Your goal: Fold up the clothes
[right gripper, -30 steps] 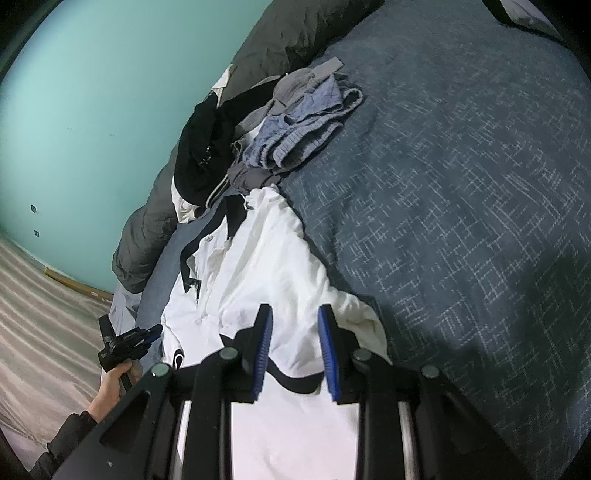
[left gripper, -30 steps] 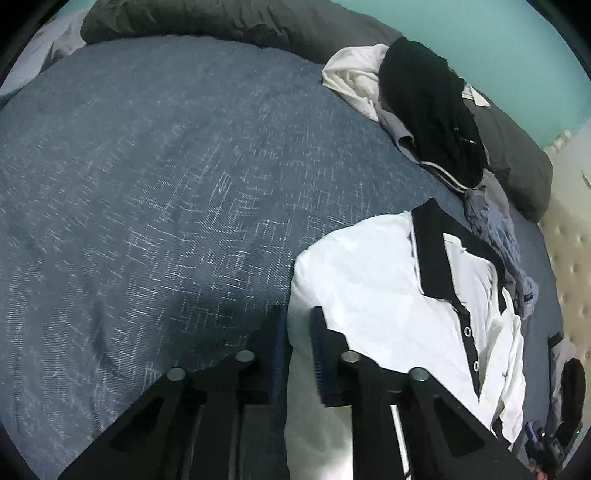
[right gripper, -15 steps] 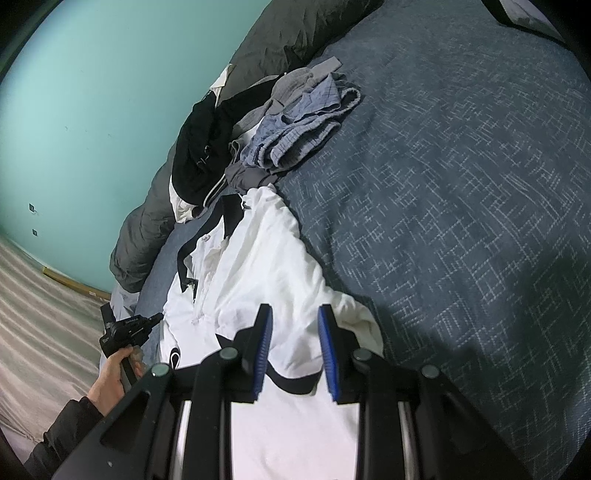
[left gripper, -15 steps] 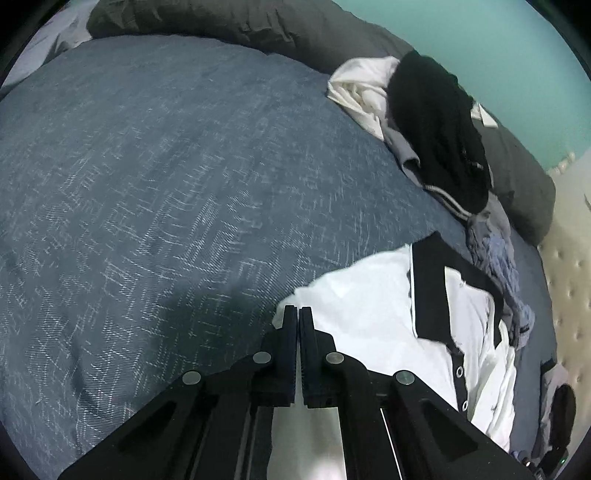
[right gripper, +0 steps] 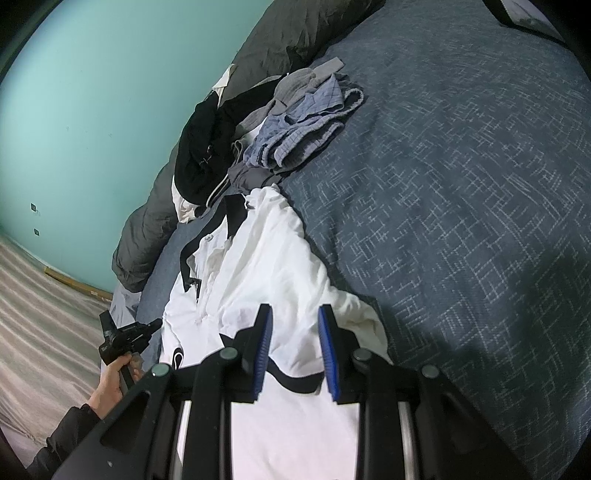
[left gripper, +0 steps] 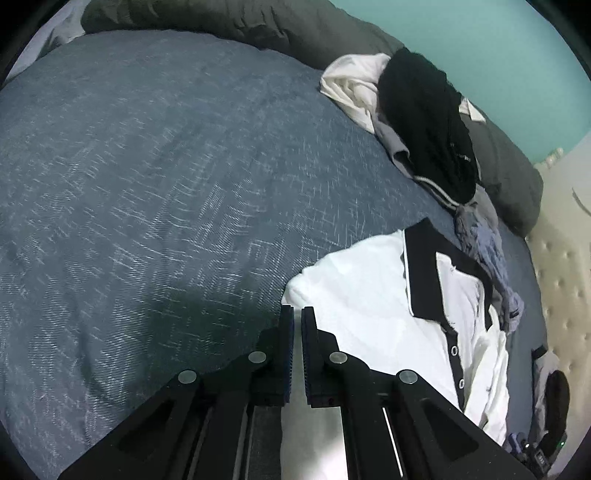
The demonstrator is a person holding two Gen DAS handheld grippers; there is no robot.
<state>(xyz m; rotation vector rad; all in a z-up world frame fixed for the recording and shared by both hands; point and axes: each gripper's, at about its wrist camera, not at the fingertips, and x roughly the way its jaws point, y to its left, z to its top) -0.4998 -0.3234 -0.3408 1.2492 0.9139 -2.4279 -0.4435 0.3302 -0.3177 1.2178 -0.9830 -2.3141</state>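
One white polo shirt [left gripper: 354,295] with a black collar and placket lies spread on the blue bedspread [left gripper: 147,184], its long axis running from the collar, which points toward a heap of unfolded clothes [right gripper: 280,133], back to the hem nearest the person. The left gripper [left gripper: 297,314] sits at the shirt's outer shoulder edge with its jaws drawn almost together; white cloth shows between and below the fingers, so it appears to have pinched that edge, though how firmly cannot be told from this angle. The right gripper [right gripper: 295,325] hovers over the lower body of the shirt, its blue pads parted a modest way with nothing pressed between them, a black trim band lying just beneath. In the right wrist view, a sleeved hand [right gripper: 110,384] grips the handle of the other tool beside the bed's edge.

The shirt stretches ahead of both grippers, so the coming fold likely turns on carrying the pinched side across the garment's length toward the placket. The left gripper is the nearer to that edge; the right seems placed to hold or take up the hem.

Beyond the heap, a grey duvet [left gripper: 258,26] is bunched along the teal wall [right gripper: 92,92].
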